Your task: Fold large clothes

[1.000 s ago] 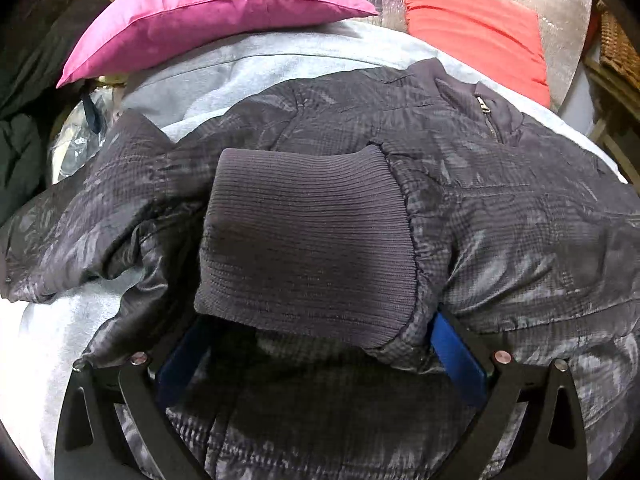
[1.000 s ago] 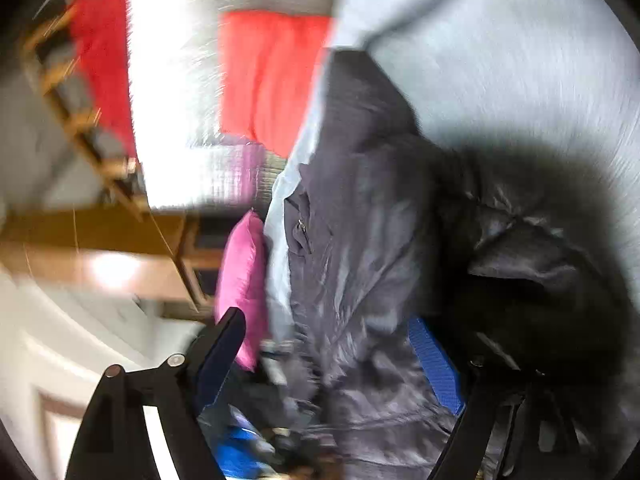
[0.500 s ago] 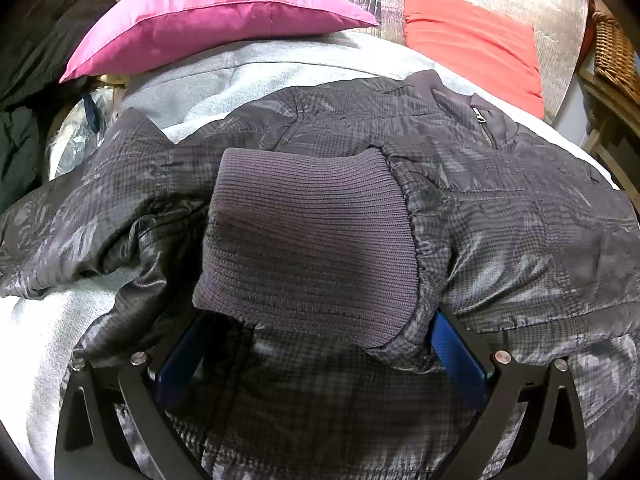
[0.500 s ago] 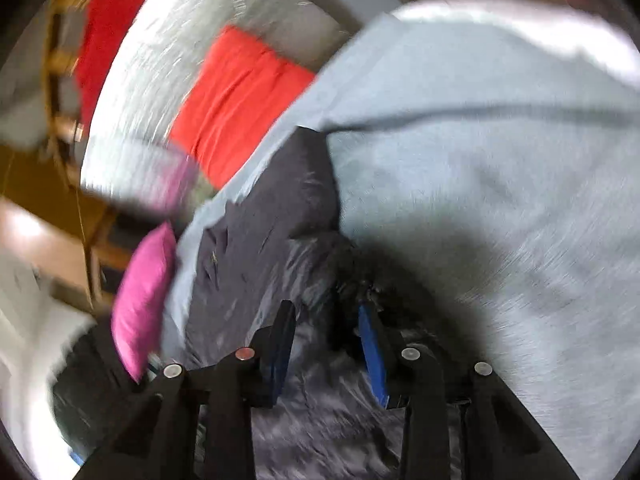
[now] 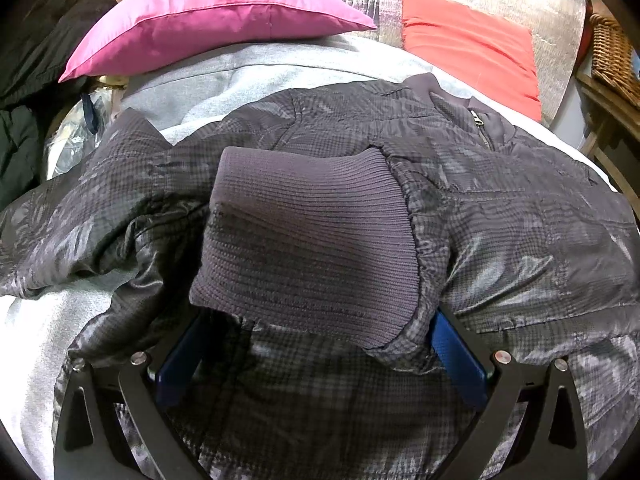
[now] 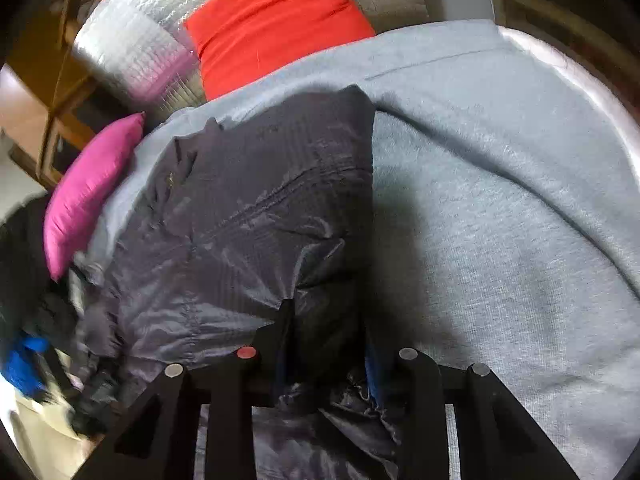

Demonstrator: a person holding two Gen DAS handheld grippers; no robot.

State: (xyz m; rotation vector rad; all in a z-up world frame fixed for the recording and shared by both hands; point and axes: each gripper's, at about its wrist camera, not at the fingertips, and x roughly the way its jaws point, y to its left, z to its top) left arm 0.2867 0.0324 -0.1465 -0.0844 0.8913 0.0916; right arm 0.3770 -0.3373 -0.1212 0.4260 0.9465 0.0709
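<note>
Jacket (image 5: 500, 216) spread on grey blanket (image 6: 500, 208), bare blanket along its straight edge. My right gripper (image 6: 326, 344), jaws just closing, pinches jacket fabric. Left gripper (image 5: 316, 344) spread wide around ribbed cuff (image 5: 308, 240). Pink pillow (image 5: 216, 20), red cushion (image 6: 276, 20) beyond.

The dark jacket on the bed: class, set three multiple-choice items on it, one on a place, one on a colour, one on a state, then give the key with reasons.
1. Where does the ribbed cuff lie?
A. on the jacket's body
B. on the pink cushion
C. on the floor

2. What colour is the cushion right of the pink cushion in the left wrist view?
A. green
B. red
C. yellow

3. What is the right gripper doing?
A. hanging open over bare blanket
B. gripping a cushion
C. pinching jacket fabric

Key: 1 A, the cuff rests folded over the jacket's front. 2 B, it is plainly red. 3 C, its jaws have just been closing, with fabric bunched between them.
</note>
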